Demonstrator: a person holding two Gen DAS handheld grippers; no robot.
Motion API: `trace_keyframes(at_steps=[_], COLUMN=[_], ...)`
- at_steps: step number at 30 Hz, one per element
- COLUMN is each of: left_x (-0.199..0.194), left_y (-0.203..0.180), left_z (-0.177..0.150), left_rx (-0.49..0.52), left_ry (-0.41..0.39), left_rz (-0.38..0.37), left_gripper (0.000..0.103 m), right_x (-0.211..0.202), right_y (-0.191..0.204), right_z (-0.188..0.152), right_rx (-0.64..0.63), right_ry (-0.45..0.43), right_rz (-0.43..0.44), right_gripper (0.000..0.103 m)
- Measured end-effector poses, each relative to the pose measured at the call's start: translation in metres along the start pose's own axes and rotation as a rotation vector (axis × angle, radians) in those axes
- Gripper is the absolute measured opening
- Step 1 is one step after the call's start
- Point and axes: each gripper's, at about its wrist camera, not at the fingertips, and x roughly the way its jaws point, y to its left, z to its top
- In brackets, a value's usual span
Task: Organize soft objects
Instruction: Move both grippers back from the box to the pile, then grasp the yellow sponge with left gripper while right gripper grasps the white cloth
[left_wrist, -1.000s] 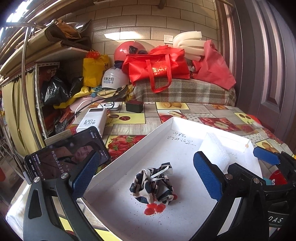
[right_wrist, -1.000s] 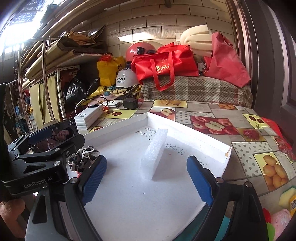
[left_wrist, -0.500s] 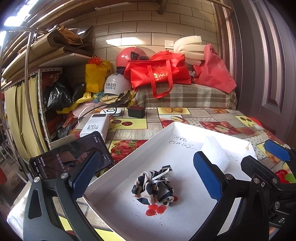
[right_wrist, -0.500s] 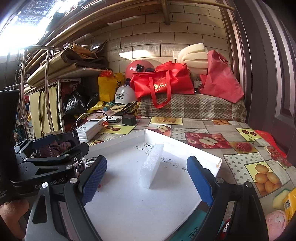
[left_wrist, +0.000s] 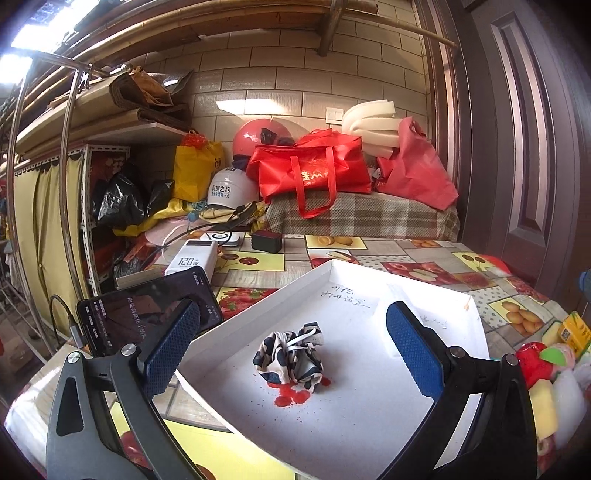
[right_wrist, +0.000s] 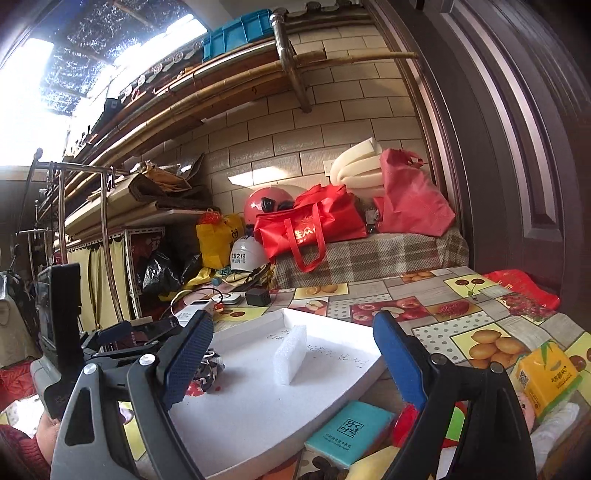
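A white tray (left_wrist: 258, 317) lies on the fruit-print tablecloth. In it sits a crumpled black-and-white cloth (left_wrist: 291, 356) over a red stain. A white foam block (right_wrist: 290, 354) stands in the tray further back; in the left wrist view my right finger hides it. My left gripper (left_wrist: 293, 350) is open and empty, above the tray's near edge, with the cloth between its fingers. My right gripper (right_wrist: 291, 365) is open and empty, raised above the tray's right side. The left gripper (right_wrist: 110, 347) shows at the left of the right wrist view.
A phone (left_wrist: 147, 314) and a white power bank (left_wrist: 192, 258) lie left of the tray. Soft toys and sponges (left_wrist: 550, 373) pile up at the right. A teal packet (right_wrist: 349, 430) and a yellow tissue pack (right_wrist: 546, 374) lie near the tray. Bags and helmets crowd the back.
Both grippers have lifted and pulled back from the tray, staying open. The right gripper has risen most and swung right, out of the left wrist view. Cloth and foam block have not moved.
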Motion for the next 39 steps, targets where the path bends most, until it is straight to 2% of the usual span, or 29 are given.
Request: trace_keyframes(at_steps=[1,3,5,7,9,14,17,20,22,25,27,30,33,36,39], left_x=[-0.003,-0.010,-0.020,-0.031,-0.041,-0.054,-0.061,-0.059,-0.053,-0.042,-0.038,-0.040,-0.037,-0.028,-0.014], left_y=[0.000,-0.006,-0.015,-0.027,-0.041,-0.094,-0.130,-0.155,-0.160,-0.158,-0.160,-0.169,-0.184,-0.198,-0.210], left_z=[-0.001,-0.002,-0.003,-0.003,-0.006,-0.017,-0.025,-0.031,-0.034,-0.039,-0.042,-0.047,-0.051,-0.054,-0.063], left_rx=[-0.016,-0.033,-0.018,0.015,0.046,0.176,0.274,0.327,0.328,0.308,0.311,0.355,0.408,0.436,0.475], left_ry=[0.002,0.000,-0.014,-0.036,-0.039,0.076,0.133,0.190,0.227,0.287,0.315,0.319,0.334,0.369,0.447], left_rz=[-0.028,-0.103,-0.165,-0.210,-0.301,-0.542,-0.646,-0.636,-0.619,-0.605,-0.605,-0.604,-0.587,-0.578,-0.545], left_gripper=[0.102,0.102,0.102,0.102,0.102,0.102,0.102,0.102,0.100,0.089,0.088,0.088,0.088,0.088,0.088], right_x=[-0.014,-0.039,-0.052,-0.057,-0.064,-0.077,-0.076,-0.075,-0.073,-0.061,-0.051,-0.039,-0.030,-0.021,-0.022], right_y=[-0.003,-0.010,-0.023,-0.045,-0.073,-0.144,-0.169,-0.176,-0.174,-0.168,-0.167,-0.176,-0.185,-0.183,-0.188], right_z=[0.005,0.008,0.011,0.014,0.016,0.007,-0.002,-0.010,-0.016,-0.028,-0.035,-0.038,-0.039,-0.042,-0.043], right_rx=[0.002,-0.013,-0.030,-0.038,-0.017,0.056,0.083,0.055,0.013,0.001,0.017,0.072,0.125,0.109,0.142], right_ry=[-0.035,-0.111,-0.118,-0.073,-0.028,0.160,0.308,0.418,0.477,0.579,0.632,0.668,0.690,0.725,0.730], right_rz=[0.003,-0.061,-0.122,-0.151,-0.176,-0.180,-0.215,-0.228,-0.202,-0.141,-0.126,-0.170,-0.166,-0.166,-0.137], right_gripper=[0.089,0.089,0.089,0.089,0.089,0.089,0.089,0.089,0.088,0.087,0.083,0.083,0.084,0.084,0.077])
